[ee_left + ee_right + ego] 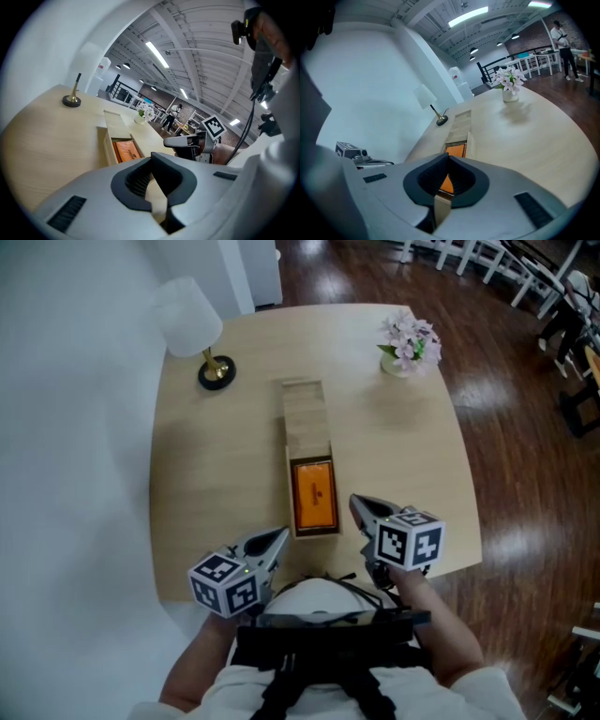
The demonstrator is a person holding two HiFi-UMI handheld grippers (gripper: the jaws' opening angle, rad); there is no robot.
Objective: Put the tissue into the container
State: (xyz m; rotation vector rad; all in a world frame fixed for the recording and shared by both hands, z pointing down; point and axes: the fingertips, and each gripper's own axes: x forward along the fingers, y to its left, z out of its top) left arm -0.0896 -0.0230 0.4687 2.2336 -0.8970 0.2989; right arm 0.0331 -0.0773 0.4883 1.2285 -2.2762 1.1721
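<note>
A long wooden container (305, 413) lies down the middle of the table, its sliding lid pushed back so the near end is uncovered. An orange tissue pack (314, 495) lies flat inside that near end; it also shows in the left gripper view (126, 151) and the right gripper view (456, 150). My left gripper (281, 535) hovers at the container's near left corner, shut and empty (152, 158). My right gripper (356, 504) sits just right of the pack, shut with nothing between its jaws (447, 157).
A white table lamp (190, 320) on a dark round base stands at the back left. A small pot of pink flowers (410, 343) stands at the back right. The light wooden table (403, 456) ends close to my body; dark floor lies to its right.
</note>
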